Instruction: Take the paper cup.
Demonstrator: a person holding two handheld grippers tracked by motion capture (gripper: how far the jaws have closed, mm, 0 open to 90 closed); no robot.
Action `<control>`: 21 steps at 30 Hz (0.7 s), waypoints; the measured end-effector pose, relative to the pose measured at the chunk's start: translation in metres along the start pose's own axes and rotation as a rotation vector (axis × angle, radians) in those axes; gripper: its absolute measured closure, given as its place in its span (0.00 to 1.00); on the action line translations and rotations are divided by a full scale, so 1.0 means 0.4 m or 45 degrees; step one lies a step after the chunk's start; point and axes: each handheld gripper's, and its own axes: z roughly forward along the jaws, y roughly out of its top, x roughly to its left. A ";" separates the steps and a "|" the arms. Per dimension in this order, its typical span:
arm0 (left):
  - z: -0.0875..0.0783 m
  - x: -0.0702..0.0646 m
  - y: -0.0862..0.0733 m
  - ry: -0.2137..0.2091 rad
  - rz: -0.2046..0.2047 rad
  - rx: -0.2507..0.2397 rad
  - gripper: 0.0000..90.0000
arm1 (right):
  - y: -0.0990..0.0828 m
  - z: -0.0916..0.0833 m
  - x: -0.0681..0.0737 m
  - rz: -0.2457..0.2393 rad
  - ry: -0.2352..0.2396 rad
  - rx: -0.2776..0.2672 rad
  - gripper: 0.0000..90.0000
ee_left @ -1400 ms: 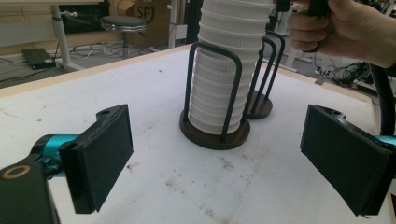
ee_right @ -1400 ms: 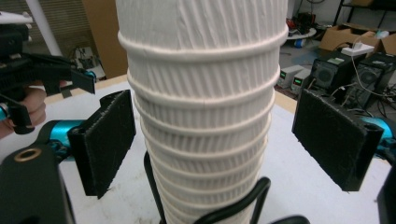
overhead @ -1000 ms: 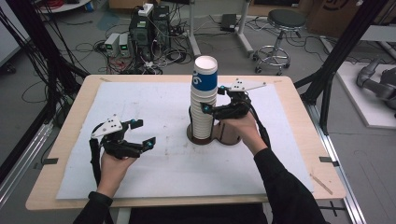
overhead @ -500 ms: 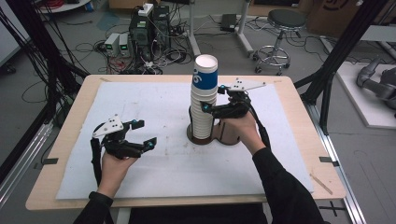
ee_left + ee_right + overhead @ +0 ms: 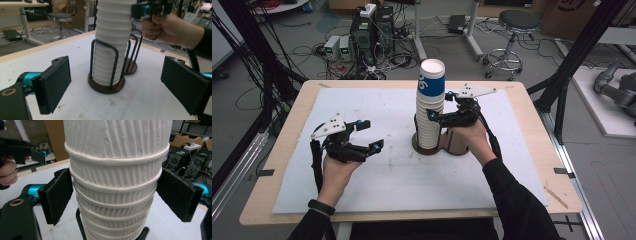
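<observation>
A tall stack of white ribbed paper cups [image 5: 430, 112], its top cup banded blue, stands in a black wire holder on a brown base [image 5: 422, 149] at the table's middle. My right gripper [image 5: 439, 105] reaches in from the right at mid-height. Its jaws have just been closing a little and its pads now rest against the cup stack [image 5: 115, 182] on both sides. My left gripper [image 5: 373, 135] hovers open and empty over the mat to the left. Seen from it, the cup stack [image 5: 110, 50] and holder base [image 5: 106, 85] lie ahead between its open jaws.
A second, empty wire holder ring [image 5: 459, 144] adjoins the first, under the right hand. A white mat [image 5: 377, 200] covers the wooden table [image 5: 532, 100]. Black frame posts [image 5: 572, 65] flank the table; a stool [image 5: 512, 30] and computers stand beyond.
My left gripper has lifted slightly and drifted a little toward the cups. The right gripper stays at the stack, its jaws a touch narrower.
</observation>
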 end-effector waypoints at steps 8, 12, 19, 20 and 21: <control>0.059 -0.002 0.082 -0.027 0.014 -0.019 0.10 | 0.000 0.001 0.001 0.002 -0.003 0.000 0.17; 0.083 -0.003 0.119 -0.040 0.020 -0.031 0.10 | 0.000 0.001 0.001 -0.002 -0.004 0.002 0.17; 0.117 -0.009 0.178 -0.048 0.049 -0.027 0.10 | 0.000 0.001 0.002 -0.001 -0.004 0.000 0.17; 0.121 -0.010 0.186 -0.048 0.054 -0.034 0.10 | 0.000 0.001 0.001 -0.002 -0.005 -0.001 0.17; 0.127 -0.011 0.195 -0.049 0.058 -0.036 0.10 | 0.000 0.002 0.002 0.001 -0.006 -0.003 0.17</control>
